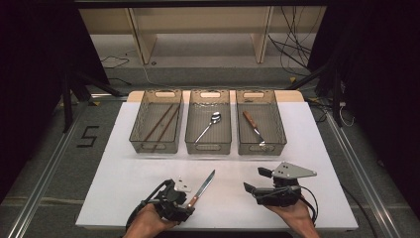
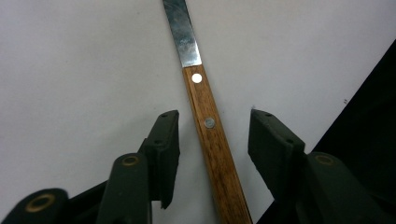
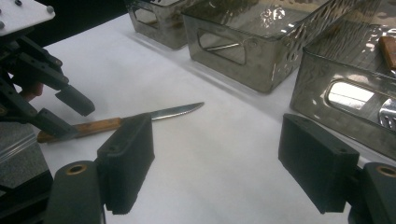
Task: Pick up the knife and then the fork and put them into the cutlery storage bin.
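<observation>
The right gripper point(image 3: 215, 163) hangs low over the white table point(image 3: 224, 154), its two black jaws spread wide with bare tabletop between them. Beyond the left jaw lies a knife point(image 3: 126, 120) with a wooden handle and a serrated blade, the handle sitting between the parted jaws of the left gripper point(image 3: 63, 114) at the far left. Three smoky, clear plastic bins point(image 3: 261, 42) stand in a row along the far side.
</observation>
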A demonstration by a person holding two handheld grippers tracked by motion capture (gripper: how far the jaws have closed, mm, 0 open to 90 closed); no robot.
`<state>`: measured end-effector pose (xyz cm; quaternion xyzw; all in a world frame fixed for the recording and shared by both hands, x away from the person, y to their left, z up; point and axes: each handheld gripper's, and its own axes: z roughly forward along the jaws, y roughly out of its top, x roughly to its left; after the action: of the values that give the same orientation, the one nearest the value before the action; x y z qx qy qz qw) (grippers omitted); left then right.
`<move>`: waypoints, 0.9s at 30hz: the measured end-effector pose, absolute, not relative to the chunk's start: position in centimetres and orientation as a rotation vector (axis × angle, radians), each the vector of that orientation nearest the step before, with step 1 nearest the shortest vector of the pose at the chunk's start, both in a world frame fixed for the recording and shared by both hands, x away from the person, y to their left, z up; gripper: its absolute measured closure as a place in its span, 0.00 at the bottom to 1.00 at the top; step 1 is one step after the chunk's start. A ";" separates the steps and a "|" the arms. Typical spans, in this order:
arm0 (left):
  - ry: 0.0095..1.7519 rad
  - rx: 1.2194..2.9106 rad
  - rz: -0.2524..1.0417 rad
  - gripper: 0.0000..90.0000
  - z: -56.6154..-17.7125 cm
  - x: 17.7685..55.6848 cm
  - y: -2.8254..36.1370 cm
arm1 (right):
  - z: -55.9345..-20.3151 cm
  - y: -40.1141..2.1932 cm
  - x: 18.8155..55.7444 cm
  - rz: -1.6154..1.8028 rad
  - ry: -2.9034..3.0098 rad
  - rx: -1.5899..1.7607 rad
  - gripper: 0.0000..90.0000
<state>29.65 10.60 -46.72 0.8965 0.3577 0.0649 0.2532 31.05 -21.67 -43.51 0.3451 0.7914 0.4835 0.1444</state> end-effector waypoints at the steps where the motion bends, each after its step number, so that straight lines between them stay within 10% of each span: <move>1: 0.968 2.442 0.178 0.64 -46.8 29.6 10.5 | -43.5 -21.6 31.1 1.393 2.280 0.994 0.30; 27: 0.986 2.454 0.210 0.84 -47.4 29.8 10.4 | -43.6 -21.1 30.7 1.405 2.301 0.948 0.31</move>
<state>29.81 10.38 -47.45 0.8975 0.3607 0.0767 0.2418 30.74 -21.09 -43.64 0.3285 0.7970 0.4867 0.1414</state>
